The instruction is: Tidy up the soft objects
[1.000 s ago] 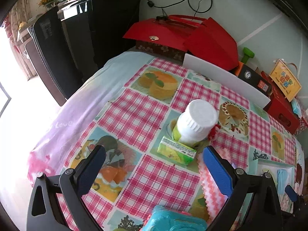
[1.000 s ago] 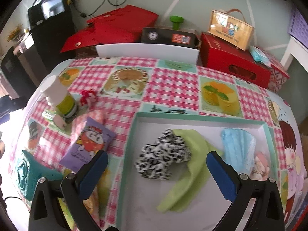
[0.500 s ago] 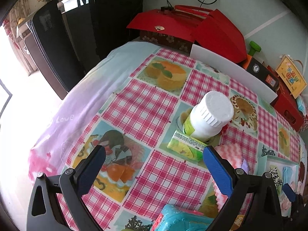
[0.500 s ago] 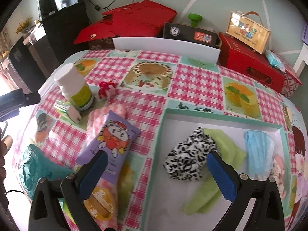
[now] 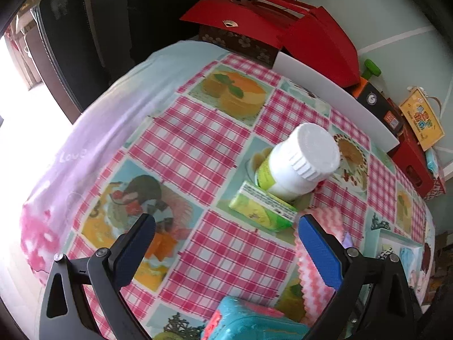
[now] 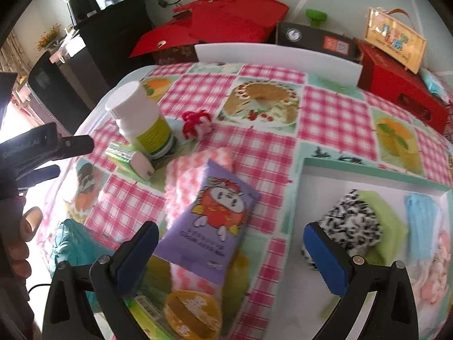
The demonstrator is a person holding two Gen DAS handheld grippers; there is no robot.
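Observation:
A pink-and-white wavy cloth (image 6: pixel 195 167) lies on the checked tablecloth under a purple snack packet (image 6: pixel 215 223); it also shows in the left wrist view (image 5: pixel 320 272). A white tray (image 6: pixel 368 178) at right holds a black-and-white fuzzy piece (image 6: pixel 351 223), a green cloth (image 6: pixel 388 218), a blue face mask (image 6: pixel 424 212) and a pink item (image 6: pixel 436 274). A small red-and-white soft toy (image 6: pixel 195 121) sits by the white bottle (image 6: pixel 141 116). My right gripper (image 6: pixel 229 255) is open over the packet's near end. My left gripper (image 5: pixel 226 243) is open and empty, short of the green carton (image 5: pixel 263 206).
A teal box (image 5: pixel 249 323) sits at the near table edge. A white bottle (image 5: pixel 297 161) stands mid-table. Red boxes (image 6: pixel 226 17), a black box (image 6: pixel 311 36) and a white board (image 6: pixel 277 56) line the far edge. A round orange packet (image 6: pixel 192 314) lies near my right gripper.
The right gripper has swung left, from over the tray to over the purple packet and pink cloth. The left gripper has drifted slightly, keeping the bottle and carton ahead.

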